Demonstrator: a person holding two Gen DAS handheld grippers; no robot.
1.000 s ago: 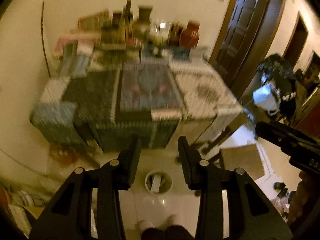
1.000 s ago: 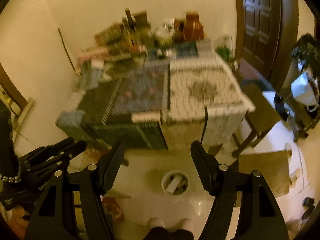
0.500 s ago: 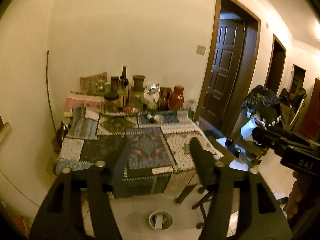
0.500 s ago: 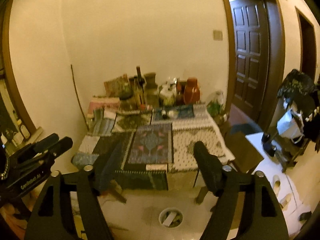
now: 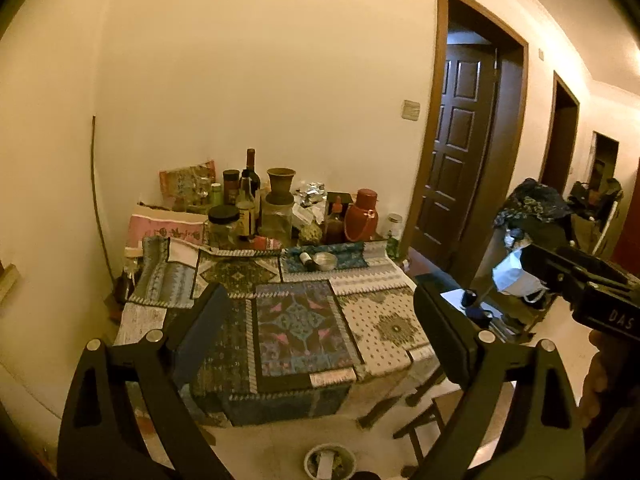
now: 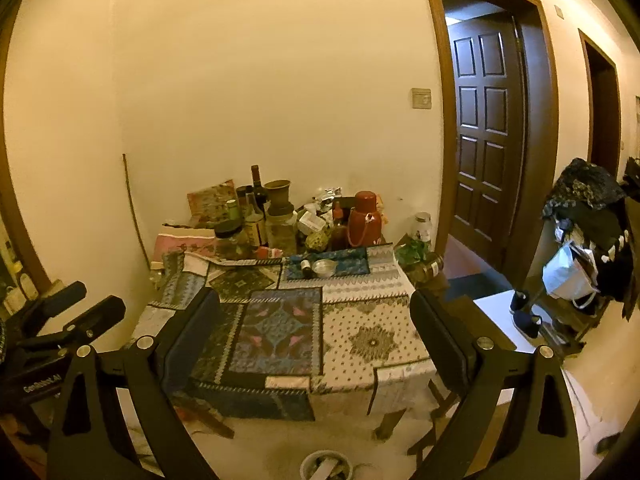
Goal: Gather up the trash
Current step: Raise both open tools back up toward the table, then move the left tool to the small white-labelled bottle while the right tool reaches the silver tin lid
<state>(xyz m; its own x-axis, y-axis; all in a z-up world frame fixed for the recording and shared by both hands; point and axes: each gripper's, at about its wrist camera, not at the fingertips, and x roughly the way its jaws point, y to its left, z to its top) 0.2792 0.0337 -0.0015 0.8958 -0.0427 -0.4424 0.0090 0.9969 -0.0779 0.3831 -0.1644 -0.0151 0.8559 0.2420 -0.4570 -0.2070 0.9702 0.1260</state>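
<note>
Tabletop first: a low surface draped in patchwork patterned cloths of blue, black and cream, set against the pale wall, its far edge crowded with upright things, among them a red plastic thermos jug and a dark glass wine bottle. In front of that crowd, on a blue cloth panel, a small shallow metal dish lies just beside a small dark-capped vial; whether either counts as trash I cannot tell. On the floor below the near edge of the tabletop stands a small round white waste bin with scraps already inside, showing at the bottom edge of both wrist views. The left tool and right tool both point over the tabletop, their jaws opening wide with nothing between them. The relation that matters: any trash left lies ahead and beyond the tools on the tabletop, while the bin sits below and nearer, roughly centred under both. Neither hand looks clearly nearer the dish; the right tool faces it slightly more squarely.
</note>
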